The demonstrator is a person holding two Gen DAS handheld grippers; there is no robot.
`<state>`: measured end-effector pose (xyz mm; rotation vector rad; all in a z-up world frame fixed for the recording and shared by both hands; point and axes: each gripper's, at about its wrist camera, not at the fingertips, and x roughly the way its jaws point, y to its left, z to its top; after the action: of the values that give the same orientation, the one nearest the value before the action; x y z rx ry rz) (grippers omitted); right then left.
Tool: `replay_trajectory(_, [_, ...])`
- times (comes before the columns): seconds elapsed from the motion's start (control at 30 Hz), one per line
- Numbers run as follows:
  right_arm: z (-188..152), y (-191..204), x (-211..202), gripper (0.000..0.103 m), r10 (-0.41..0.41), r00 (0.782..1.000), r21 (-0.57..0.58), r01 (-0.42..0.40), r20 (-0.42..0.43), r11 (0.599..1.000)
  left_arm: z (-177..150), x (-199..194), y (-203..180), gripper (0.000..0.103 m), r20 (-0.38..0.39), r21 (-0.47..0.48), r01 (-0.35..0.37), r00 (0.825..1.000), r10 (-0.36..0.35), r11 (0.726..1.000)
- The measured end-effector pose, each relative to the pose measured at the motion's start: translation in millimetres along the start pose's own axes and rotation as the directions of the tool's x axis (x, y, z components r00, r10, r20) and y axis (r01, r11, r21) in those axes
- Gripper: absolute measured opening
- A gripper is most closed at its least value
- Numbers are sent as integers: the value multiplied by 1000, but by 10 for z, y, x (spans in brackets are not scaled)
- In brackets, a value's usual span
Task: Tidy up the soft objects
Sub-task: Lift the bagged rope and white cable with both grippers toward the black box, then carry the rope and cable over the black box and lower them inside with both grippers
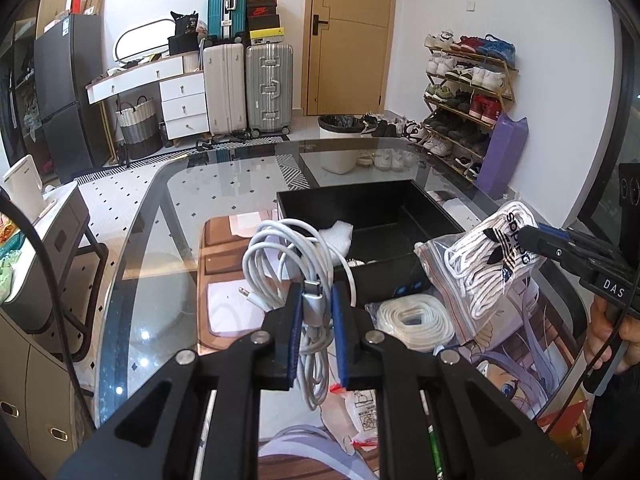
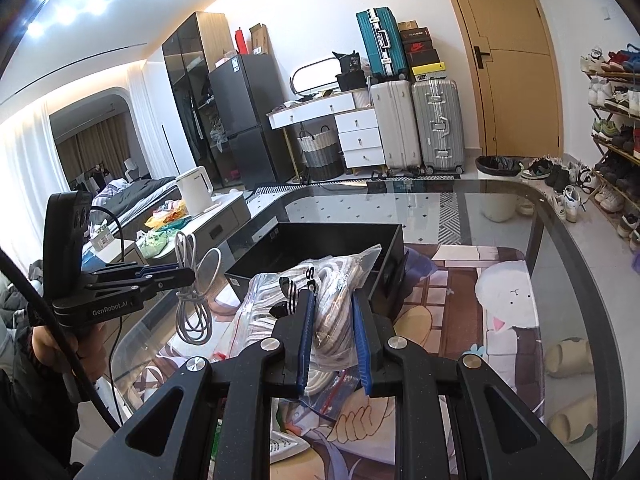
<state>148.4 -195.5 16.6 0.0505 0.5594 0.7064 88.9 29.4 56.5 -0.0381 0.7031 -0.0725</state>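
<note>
Glass table [image 1: 160, 240] w/ anime mat [image 2: 460, 300]; left hand-held gripper [image 1: 316, 304] clamps cable bundle [image 1: 288, 256], right hand-held gripper [image 2: 332, 320] clamps lace bag [image 2: 320, 280].

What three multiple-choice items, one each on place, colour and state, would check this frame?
1. Where is the loose coil of white rope?
A. inside the black box
B. on the table in front of the black box
C. in the right gripper

2. What colour are the gripper pads?
A. blue
B. red
C. green

3. What does the left gripper hold?
A. nothing
B. a shoe
C. a bundle of white cable

Answers: 1 B, it lies outside the box's near wall; 2 A, blue strips line both fingers; 3 C, the fingers pinch the bundle.
</note>
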Motion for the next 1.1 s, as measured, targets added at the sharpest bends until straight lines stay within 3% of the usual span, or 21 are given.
replay_trajectory(0.6, [196,11,-4,18,-42,999,3,42,23,999,257,-85,-3,12,64,8,21,998,-21,1000])
replay_trajectory(1.1, [441,29,105,18,-87,996,2,87,24,996,512,37,-11,12,101,15,79,992,-80,997])
